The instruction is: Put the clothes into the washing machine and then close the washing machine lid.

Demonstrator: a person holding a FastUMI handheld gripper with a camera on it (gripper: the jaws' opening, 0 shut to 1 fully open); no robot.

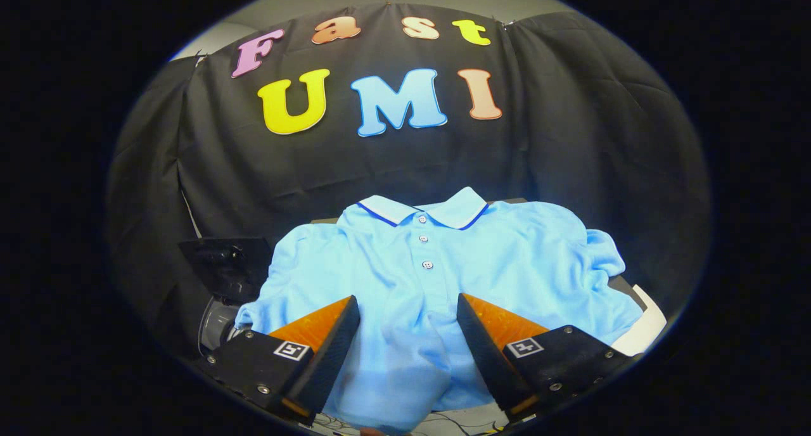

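blue polo shirt [437,284] flat beneath and ahead of wide-spread gripper [408,322] fingers

Polo shirt [437,277]: light blue cloth, matt, soft knit look, showing creases at sleeves; white collar with dark blue trim; small glossy plastic-looking buttons.
Gripper [408,334]: fingers spread apart, hovering over shirt, not pressing it; finger [317,325] faces showing orange, smooth, slight sheen; inner pads looking black, matt, finely textured; black matt bodies carrying metal screws and paper-like printed markers.
Dark object [228,265] beside shirt: glossy black plastic, reflecting light.
Booth wall [570,138]: black matt cloth, hanging in folds.
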